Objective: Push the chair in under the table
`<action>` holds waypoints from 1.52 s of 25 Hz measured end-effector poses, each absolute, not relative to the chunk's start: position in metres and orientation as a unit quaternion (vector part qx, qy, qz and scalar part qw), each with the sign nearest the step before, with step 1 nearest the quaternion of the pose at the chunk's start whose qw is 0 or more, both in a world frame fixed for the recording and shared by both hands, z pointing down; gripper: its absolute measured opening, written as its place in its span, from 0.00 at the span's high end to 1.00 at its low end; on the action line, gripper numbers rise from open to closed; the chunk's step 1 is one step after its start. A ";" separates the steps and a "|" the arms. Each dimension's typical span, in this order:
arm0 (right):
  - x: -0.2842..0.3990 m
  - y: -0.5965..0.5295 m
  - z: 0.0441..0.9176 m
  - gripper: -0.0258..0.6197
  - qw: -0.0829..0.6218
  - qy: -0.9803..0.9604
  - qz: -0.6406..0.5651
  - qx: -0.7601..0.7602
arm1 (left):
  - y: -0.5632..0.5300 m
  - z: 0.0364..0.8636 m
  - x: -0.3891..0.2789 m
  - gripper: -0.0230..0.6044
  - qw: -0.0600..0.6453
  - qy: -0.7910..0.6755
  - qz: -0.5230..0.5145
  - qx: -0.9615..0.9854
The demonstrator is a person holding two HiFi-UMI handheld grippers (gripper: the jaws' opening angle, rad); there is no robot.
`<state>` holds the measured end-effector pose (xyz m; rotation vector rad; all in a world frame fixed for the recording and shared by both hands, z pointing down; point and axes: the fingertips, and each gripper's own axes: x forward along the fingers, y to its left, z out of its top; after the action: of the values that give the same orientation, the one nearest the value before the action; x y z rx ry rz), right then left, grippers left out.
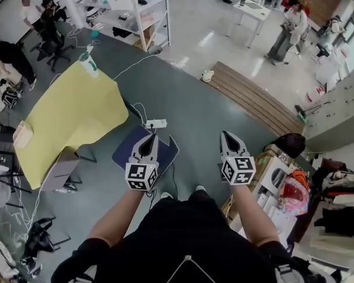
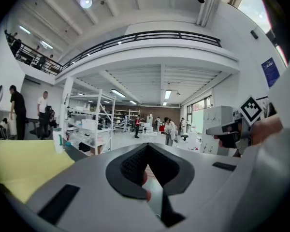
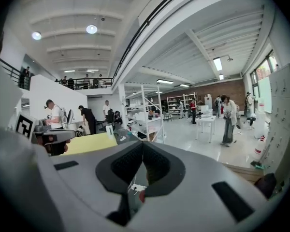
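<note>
In the head view a table under a yellow cloth (image 1: pixel 71 117) stands at the left, with a bottle (image 1: pixel 88 63) at its far corner. A chair with a dark blue seat (image 1: pixel 123 150) stands on the floor away from the table's right side, directly below my left gripper (image 1: pixel 148 137). That gripper is shut and holds nothing. My right gripper (image 1: pixel 226 135) is level with it to the right, over bare floor, shut and holding nothing. The left gripper view shows the shut left gripper (image 2: pixel 147 146) and the yellow table (image 2: pixel 19 163). The right gripper view shows the shut right gripper (image 3: pixel 142 144).
A grey chair (image 1: pixel 59 171) sits at the table's near edge. A white power strip (image 1: pixel 156 123) and cables lie on the floor by the blue chair. Wooden planks (image 1: pixel 253 96) lie ahead to the right, boxes and bags (image 1: pixel 283 184) at the right, white shelving (image 1: pixel 135 10) beyond.
</note>
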<state>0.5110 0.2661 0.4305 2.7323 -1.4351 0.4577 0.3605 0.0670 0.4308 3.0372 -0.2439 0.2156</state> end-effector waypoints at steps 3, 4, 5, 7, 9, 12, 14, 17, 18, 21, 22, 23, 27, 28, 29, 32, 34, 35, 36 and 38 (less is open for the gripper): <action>0.526 0.224 0.431 0.94 0.014 -0.505 0.147 0.850 | 0.048 0.433 0.354 0.95 0.042 -0.124 0.075 0.989; 0.530 0.207 0.431 0.94 0.016 -0.522 0.148 0.840 | 0.039 0.432 0.351 0.95 0.041 -0.143 0.075 0.986; 0.532 0.190 0.431 0.94 0.018 -0.541 0.149 0.828 | 0.031 0.430 0.346 0.95 0.040 -0.164 0.075 0.983; 0.531 0.159 0.431 0.94 0.025 -0.581 0.149 0.800 | 0.016 0.427 0.333 0.95 0.041 -0.210 0.074 0.974; 0.528 0.131 0.428 0.94 0.033 -0.621 0.144 0.770 | 0.004 0.426 0.318 0.95 0.044 -0.259 0.073 0.962; 0.524 0.099 0.425 0.94 0.044 -0.672 0.133 0.727 | -0.003 0.428 0.297 0.95 0.049 -0.324 0.069 0.942; 0.526 0.083 0.429 0.94 0.048 -0.696 0.134 0.704 | -0.005 0.430 0.289 0.95 0.049 -0.360 0.067 0.929; 0.524 0.065 0.437 0.94 0.055 -0.726 0.142 0.671 | -0.002 0.431 0.275 0.95 0.049 -0.407 0.068 0.910; 0.520 0.060 0.440 0.94 0.058 -0.737 0.145 0.658 | 0.002 0.433 0.268 0.95 0.050 -0.423 0.071 0.902; 0.502 0.046 0.445 0.94 0.065 -0.768 0.151 0.619 | 0.015 0.434 0.244 0.95 0.058 -0.468 0.078 0.878; 0.497 0.043 0.445 0.94 0.066 -0.776 0.152 0.609 | 0.018 0.433 0.239 0.95 0.058 -0.479 0.079 0.872; 0.492 0.040 0.446 0.94 0.068 -0.782 0.153 0.600 | 0.021 0.432 0.233 0.95 0.057 -0.489 0.080 0.867; 0.462 0.024 0.451 0.94 0.072 -0.802 0.153 0.573 | 0.029 0.434 0.201 0.95 0.053 -0.519 0.085 0.849; 0.453 0.020 0.452 0.94 0.072 -0.806 0.152 0.568 | 0.030 0.436 0.191 0.95 0.054 -0.524 0.086 0.846; 0.444 0.017 0.452 0.94 0.072 -0.808 0.151 0.564 | 0.031 0.438 0.181 0.95 0.055 -0.528 0.088 0.843; 0.422 0.011 0.452 0.94 0.076 -0.814 0.145 0.558 | 0.030 0.444 0.158 0.95 0.058 -0.536 0.090 0.838; 0.416 0.008 0.450 0.94 0.080 -0.813 0.142 0.560 | 0.027 0.445 0.151 0.95 0.060 -0.535 0.090 0.838; 0.414 0.007 0.449 0.94 0.081 -0.811 0.141 0.562 | 0.026 0.445 0.149 0.95 0.059 -0.532 0.091 0.840; 0.411 0.007 0.449 0.94 0.082 -0.810 0.141 0.564 | 0.025 0.446 0.147 0.95 0.057 -0.529 0.094 0.841; 0.402 0.008 0.450 0.94 0.090 -0.808 0.138 0.566 | 0.024 0.449 0.142 0.95 0.056 -0.523 0.099 0.844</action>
<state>0.4022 0.0084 0.4497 1.6824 -2.4034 0.4096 0.1415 0.0244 0.4490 2.5624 -1.5886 0.3014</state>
